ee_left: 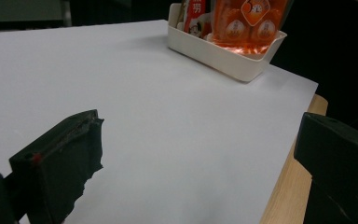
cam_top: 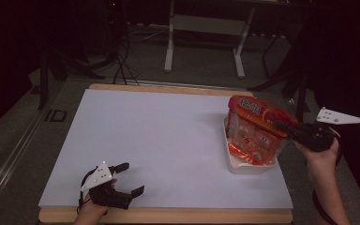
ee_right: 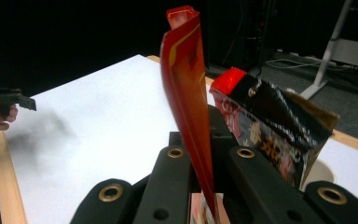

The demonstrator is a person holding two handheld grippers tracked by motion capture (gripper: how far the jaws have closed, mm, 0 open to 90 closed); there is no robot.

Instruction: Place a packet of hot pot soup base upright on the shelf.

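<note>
**Snack bag pinched over the white bin**

At the right edge of the table (cam_top: 122,140) we grip a red-and-orange snack bag (cam_top: 255,126) with our right gripper (cam_top: 281,125). Its jaws are clamped tight on the bag's upper edge, and in the right gripper view the thin red film (ee_right: 186,98) stands upright between them. The bag's lower part sits inside a white plastic bin (cam_top: 243,167) near the table's right side. A second packet (ee_right: 270,130), dark with a red corner, stands just beside the held bag.

Our left gripper (cam_top: 126,180) rests at the near left corner of the table, well apart from the bin. Its jaws stand wide with nothing between them, and in the left gripper view the bare white sheet lies between the two black fingers (ee_left: 60,163), with the bin (ee_left: 223,53) far off across the table.
</note>
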